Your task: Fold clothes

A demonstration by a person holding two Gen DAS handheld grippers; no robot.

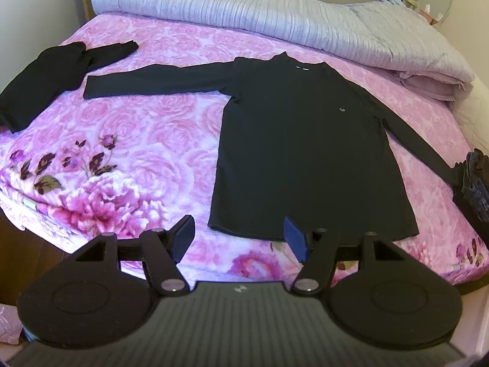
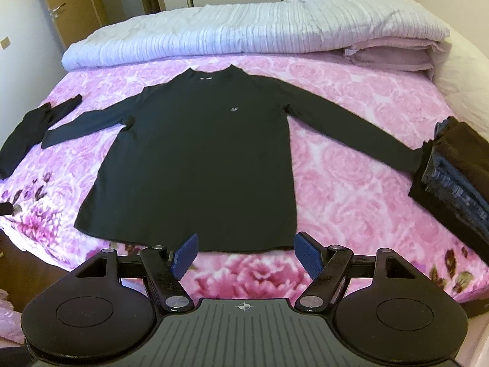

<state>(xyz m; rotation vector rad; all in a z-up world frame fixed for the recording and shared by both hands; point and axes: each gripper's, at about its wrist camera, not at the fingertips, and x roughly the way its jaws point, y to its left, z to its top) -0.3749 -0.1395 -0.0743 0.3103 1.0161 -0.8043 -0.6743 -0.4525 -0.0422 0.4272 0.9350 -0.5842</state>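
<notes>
A black long-sleeved shirt (image 1: 305, 146) (image 2: 201, 165) lies flat and face up on the pink floral bedspread (image 1: 146, 140) (image 2: 342, 183), both sleeves spread out to the sides. My left gripper (image 1: 240, 235) hovers open just short of the shirt's hem, toward its left corner, with nothing between its blue pads. My right gripper (image 2: 246, 253) is also open and empty, held over the middle-right of the hem. Neither gripper touches the cloth.
A second black garment (image 1: 45, 79) (image 2: 27, 134) lies crumpled at the left of the bed. A stack of folded dark clothes (image 1: 473, 189) (image 2: 455, 177) sits at the right edge, on the shirt's right cuff. A folded pale quilt (image 1: 259, 21) (image 2: 244, 33) spans the bed's far side.
</notes>
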